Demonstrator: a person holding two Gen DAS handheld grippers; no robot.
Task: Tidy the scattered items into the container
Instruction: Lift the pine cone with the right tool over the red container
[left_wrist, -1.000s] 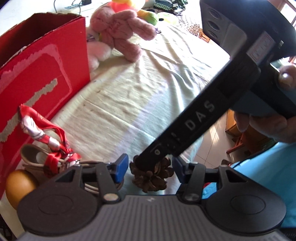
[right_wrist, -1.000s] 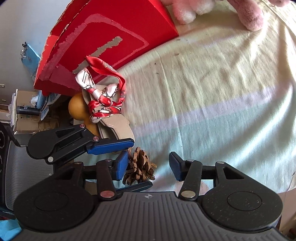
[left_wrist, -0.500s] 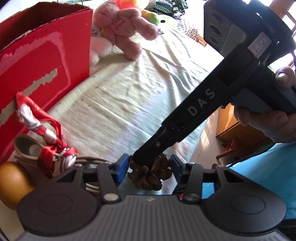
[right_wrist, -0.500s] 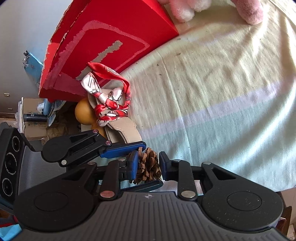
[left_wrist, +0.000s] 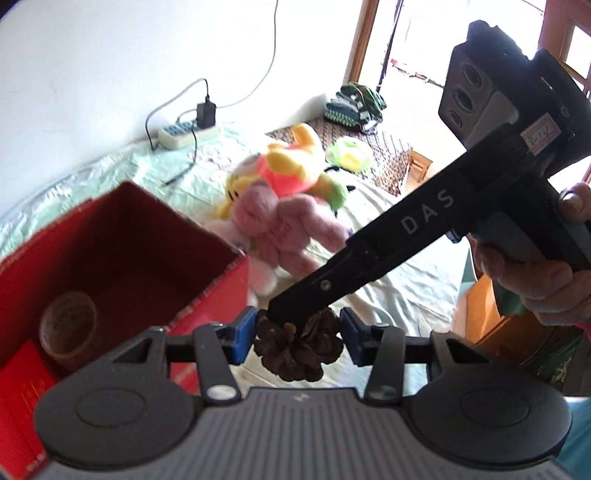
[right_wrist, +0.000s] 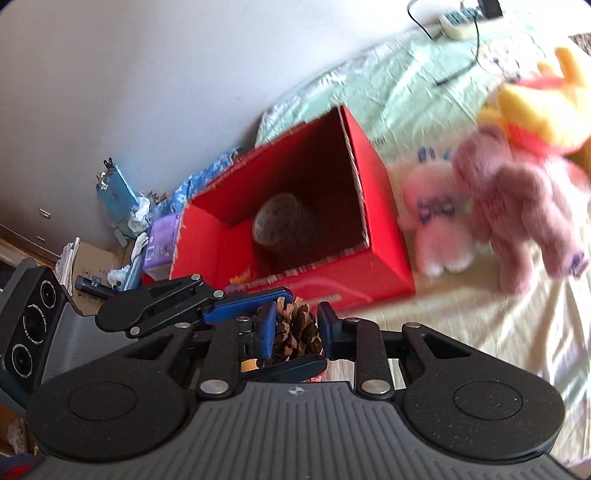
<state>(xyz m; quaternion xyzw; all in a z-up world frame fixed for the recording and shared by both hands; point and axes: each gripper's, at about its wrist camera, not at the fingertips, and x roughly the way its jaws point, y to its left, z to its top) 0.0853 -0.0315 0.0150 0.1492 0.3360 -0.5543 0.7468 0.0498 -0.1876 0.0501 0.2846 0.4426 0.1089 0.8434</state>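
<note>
Pinecone (left_wrist: 297, 345) pinched between both tongs | left tongs (left_wrist: 293, 334) clamped | right tongs (right_wrist: 295, 326) clamped | red box (right_wrist: 384, 236) just beyond

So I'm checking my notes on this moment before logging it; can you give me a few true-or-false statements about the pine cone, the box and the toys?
1. The pine cone is gripped by both the left gripper and the right gripper. True.
2. The red box is empty. False: a brown cylindrical container lies inside it.
3. The pine cone is already inside the red box. False: it is held outside the box, near its front wall.
4. The pink plush toy lies outside the box on the bedsheet. True.
5. A power strip sits near the wall. True.
</note>
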